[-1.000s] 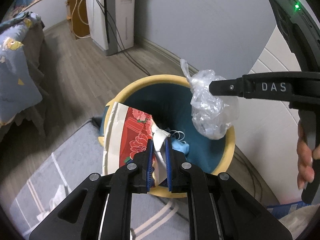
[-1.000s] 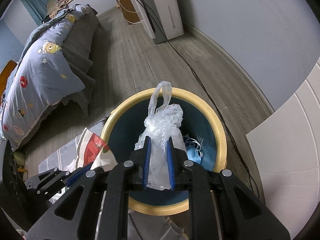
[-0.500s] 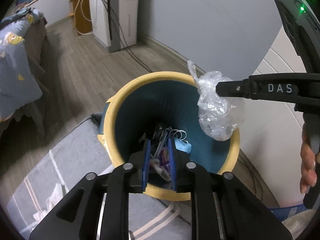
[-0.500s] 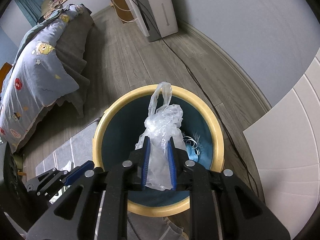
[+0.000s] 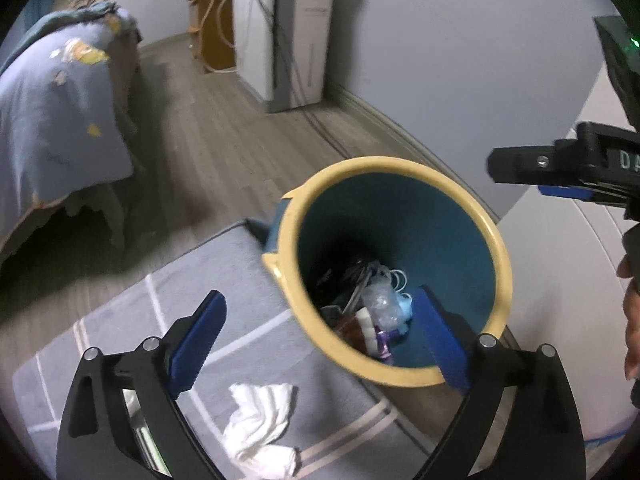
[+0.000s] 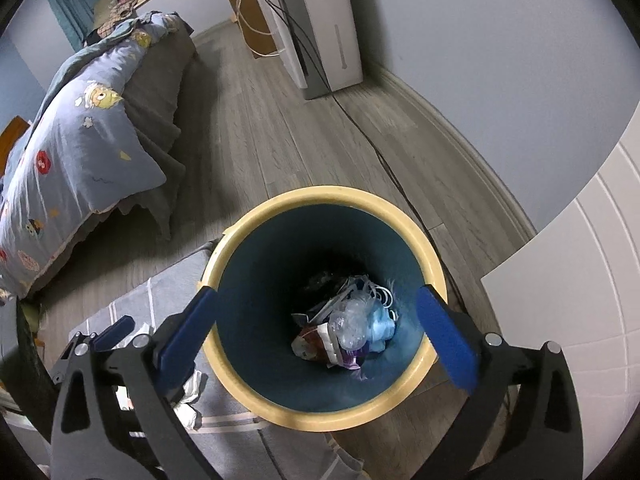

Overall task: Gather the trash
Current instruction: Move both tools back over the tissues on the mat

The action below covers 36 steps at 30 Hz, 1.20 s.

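Note:
A teal bin with a yellow rim (image 5: 496, 248) (image 6: 332, 194) stands on the floor at the rug's corner. Inside lie the clear plastic bag (image 5: 380, 300) (image 6: 350, 322), the red wrapper (image 6: 314, 340) and other trash. My left gripper (image 5: 316, 336) is open and empty, over the bin's near left rim. My right gripper (image 6: 324, 330) is open and empty, centred above the bin; it also shows at the right edge of the left wrist view (image 5: 560, 160). A crumpled white tissue (image 5: 260, 420) lies on the rug below the left gripper.
A grey rug with pale lines (image 5: 120, 320) lies left of the bin. A bed with a blue quilt (image 6: 80, 152) stands at the left. A white appliance with cables (image 5: 300, 40) stands by the far wall. A white cabinet (image 6: 580, 300) is at the right.
Both grippers have opened. The plastic bag dropped from the right gripper into the bin. The left gripper, shut on the red wrapper a second ago, is empty and has shifted left.

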Each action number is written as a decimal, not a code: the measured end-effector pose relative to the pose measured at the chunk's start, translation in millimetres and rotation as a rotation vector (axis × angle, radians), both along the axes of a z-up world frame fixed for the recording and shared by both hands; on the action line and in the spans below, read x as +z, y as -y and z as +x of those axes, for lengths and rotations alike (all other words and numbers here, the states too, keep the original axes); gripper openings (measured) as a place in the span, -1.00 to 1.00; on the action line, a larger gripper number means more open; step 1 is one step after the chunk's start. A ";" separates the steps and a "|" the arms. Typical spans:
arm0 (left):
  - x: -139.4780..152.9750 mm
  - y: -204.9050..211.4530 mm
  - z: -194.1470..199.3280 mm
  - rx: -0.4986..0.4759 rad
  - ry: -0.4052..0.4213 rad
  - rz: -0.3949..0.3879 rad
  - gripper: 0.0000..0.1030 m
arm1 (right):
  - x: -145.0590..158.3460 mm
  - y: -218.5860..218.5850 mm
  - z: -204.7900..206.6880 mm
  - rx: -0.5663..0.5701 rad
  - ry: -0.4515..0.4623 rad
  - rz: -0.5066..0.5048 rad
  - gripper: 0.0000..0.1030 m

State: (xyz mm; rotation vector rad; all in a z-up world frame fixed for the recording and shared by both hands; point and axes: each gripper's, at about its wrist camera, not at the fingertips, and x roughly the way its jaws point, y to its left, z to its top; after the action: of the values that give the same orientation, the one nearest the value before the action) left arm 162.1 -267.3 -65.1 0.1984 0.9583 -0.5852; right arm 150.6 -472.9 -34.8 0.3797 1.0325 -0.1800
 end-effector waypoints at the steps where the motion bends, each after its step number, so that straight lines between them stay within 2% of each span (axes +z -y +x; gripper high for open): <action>1: 1.9 -4.7 -0.6 0.006 0.003 0.001 0.82 | 2.2 -2.7 0.0 0.003 -0.003 -0.014 0.89; 7: 11.4 -38.5 -3.8 0.033 0.025 0.015 0.85 | 11.4 -11.6 0.6 0.013 0.010 -0.019 0.89; 13: 22.4 -96.0 -0.2 0.118 0.050 0.059 0.86 | 19.5 -32.0 3.5 0.036 0.014 -0.031 0.89; 18: 27.2 -149.0 0.3 0.210 0.045 0.097 0.86 | 30.4 -58.4 10.1 0.060 0.026 -0.042 0.89; 22: 36.3 -186.5 -4.5 0.251 0.072 0.103 0.87 | 34.4 -91.0 17.3 0.110 0.035 -0.049 0.89; 26: 38.8 -217.1 -10.1 0.288 0.112 0.120 0.88 | 26.9 -124.7 26.5 0.178 0.025 -0.044 0.89; 31: 33.0 -249.4 -10.7 0.340 0.092 0.074 0.88 | 2.0 -155.8 36.0 0.235 -0.024 -0.023 0.89; 36: 25.7 -270.3 -3.5 0.350 0.101 0.096 0.88 | -24.6 -179.7 43.6 0.271 -0.096 -0.015 0.89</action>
State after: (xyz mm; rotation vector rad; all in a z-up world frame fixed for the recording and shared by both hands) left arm 158.6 3.0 -39.4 0.1394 0.8976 -0.2060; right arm 194.3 -293.2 -59.4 0.2165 1.1651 0.0376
